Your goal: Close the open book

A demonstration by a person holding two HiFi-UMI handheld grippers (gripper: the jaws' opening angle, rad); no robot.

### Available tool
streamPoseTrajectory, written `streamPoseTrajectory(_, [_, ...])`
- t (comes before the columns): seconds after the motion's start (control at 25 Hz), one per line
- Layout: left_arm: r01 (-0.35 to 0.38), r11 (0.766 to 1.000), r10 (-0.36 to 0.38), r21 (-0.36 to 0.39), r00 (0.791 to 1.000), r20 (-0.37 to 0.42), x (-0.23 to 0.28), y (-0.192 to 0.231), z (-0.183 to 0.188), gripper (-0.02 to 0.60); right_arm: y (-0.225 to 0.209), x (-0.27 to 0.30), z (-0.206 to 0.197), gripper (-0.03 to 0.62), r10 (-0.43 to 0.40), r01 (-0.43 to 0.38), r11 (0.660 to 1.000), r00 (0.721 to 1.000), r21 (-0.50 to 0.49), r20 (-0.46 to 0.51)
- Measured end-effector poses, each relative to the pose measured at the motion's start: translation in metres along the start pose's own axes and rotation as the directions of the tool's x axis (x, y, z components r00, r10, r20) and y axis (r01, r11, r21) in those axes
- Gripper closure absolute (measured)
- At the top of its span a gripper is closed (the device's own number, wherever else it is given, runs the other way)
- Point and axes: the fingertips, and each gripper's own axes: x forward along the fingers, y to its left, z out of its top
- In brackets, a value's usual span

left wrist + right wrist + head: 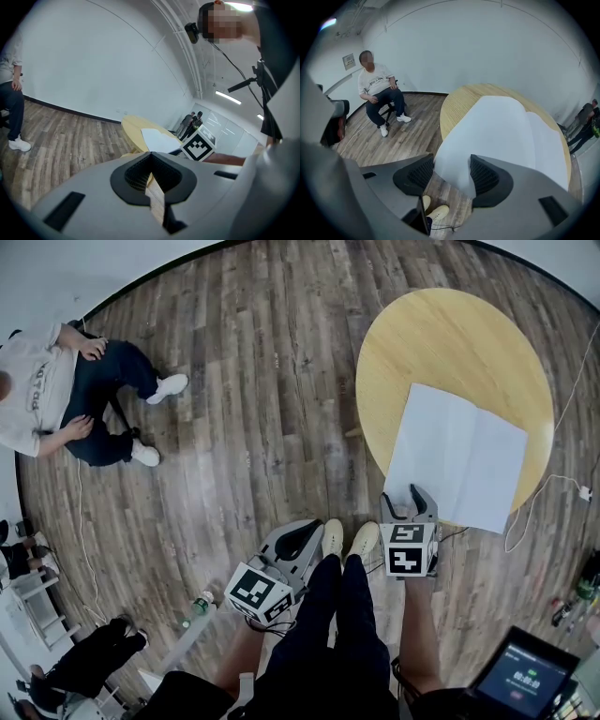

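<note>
An open book (459, 454) with blank white pages lies flat on the round wooden table (441, 343), and its near edge overhangs the rim. My right gripper (403, 498) is open at the book's near left corner. In the right gripper view the page corner (497, 126) reaches between the two spread pads of that gripper (452, 171), and neither pad presses on it. My left gripper (298, 538) hangs low beside my legs, away from the table. Its pads meet at the tip in the left gripper view (150, 159), with nothing held. The book (157, 138) shows far off there.
A person (66, 399) sits on a chair at the far left, also visible in the right gripper view (377, 91). My shoes (349, 538) stand just before the table. A bottle (197, 607) lies on the wood floor, a cable (539, 502) trails at the right, and a screen device (530, 676) is at the lower right.
</note>
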Motion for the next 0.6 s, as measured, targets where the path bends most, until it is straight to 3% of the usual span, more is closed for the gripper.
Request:
streamPoseTrajectory(0.2, [-0.007,1.0,0.007,0.001,1.0,0.004,-0.0013,0.0,0.0009,0.583,-0.004,-0.0023,0.0002,0.407,-0.059,0.059,0.997,0.998,-0.041,-0.009])
streamPoseTrajectory(0.48, [-0.022,1.0,0.022,-0.006,1.0,0.011,-0.0033,0.0018,0.005,0.583,-0.0033,-0.0103,0.0046,0.515,-0.079,0.08,0.995,0.997,-0.057,0.01])
streamPoseTrajectory(0.6, [-0.015,1.0,0.015,-0.007,1.0,0.014,-0.0022,-0.0007,0.0033,0.583,-0.004,-0.0096,0.0026,0.531,-0.076,0.077,0.995,0.997,-0.059,0.015])
